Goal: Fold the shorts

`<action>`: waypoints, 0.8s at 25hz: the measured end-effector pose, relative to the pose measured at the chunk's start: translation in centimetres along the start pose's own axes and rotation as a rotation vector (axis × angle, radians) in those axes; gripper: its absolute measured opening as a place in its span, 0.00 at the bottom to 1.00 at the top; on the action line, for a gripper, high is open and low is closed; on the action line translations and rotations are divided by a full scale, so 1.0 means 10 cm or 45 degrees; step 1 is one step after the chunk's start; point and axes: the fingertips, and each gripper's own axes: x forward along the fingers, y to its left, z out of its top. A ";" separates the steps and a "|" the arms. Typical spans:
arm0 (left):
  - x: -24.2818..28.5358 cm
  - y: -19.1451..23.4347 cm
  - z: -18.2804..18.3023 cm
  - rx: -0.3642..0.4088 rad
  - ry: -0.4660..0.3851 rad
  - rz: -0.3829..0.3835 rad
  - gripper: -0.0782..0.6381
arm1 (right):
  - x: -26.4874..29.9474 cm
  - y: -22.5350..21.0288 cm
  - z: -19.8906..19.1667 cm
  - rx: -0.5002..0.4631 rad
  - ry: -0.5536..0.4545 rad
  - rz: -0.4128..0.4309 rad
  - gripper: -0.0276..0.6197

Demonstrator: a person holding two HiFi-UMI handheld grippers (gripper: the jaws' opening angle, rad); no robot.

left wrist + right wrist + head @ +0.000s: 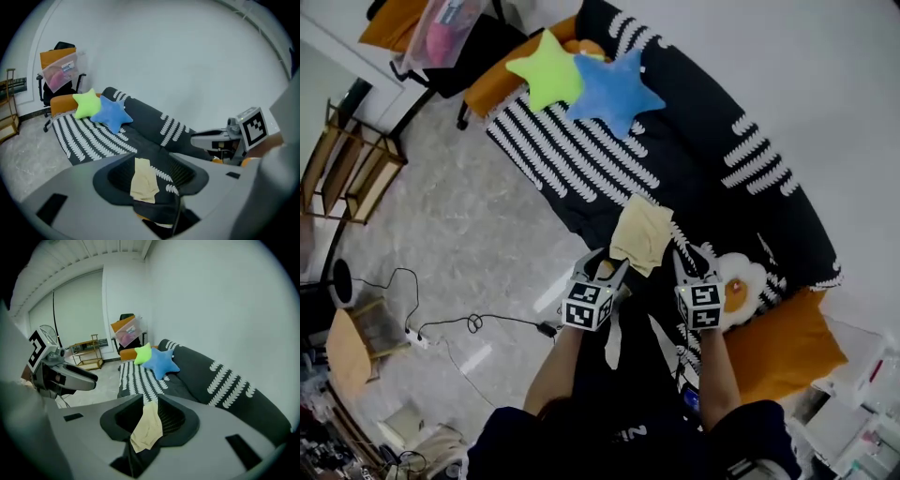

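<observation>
Pale yellow cloth shorts point(642, 234) lay folded at twelve o'clock; left gripper point(612, 267) gaped wide, right gripper point(686, 262) narrowly, both empty; fold judged finished, withdrawal next.

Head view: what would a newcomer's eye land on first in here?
The blue star cushion and the lime-green star cushion stand out at the far end of the black, white-patterned sofa. Nearer, the pale yellow shorts lie folded on it, just ahead of the left gripper and right gripper.

The shorts point(642, 234) are laid on the sofa point(703, 159), just ahead of the left gripper point(611, 264) and right gripper point(684, 262), held side by side; two star cushions point(577, 84) are set farther back.
</observation>
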 end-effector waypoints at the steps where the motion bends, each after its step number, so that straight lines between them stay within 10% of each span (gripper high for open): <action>1: -0.08 -0.03 0.07 0.007 -0.024 -0.003 0.41 | -0.10 0.03 0.05 0.012 -0.015 -0.014 0.20; 20: -1.60 -0.58 1.42 0.359 -0.508 -0.010 0.43 | -1.68 0.42 1.13 0.002 -0.453 -0.221 0.24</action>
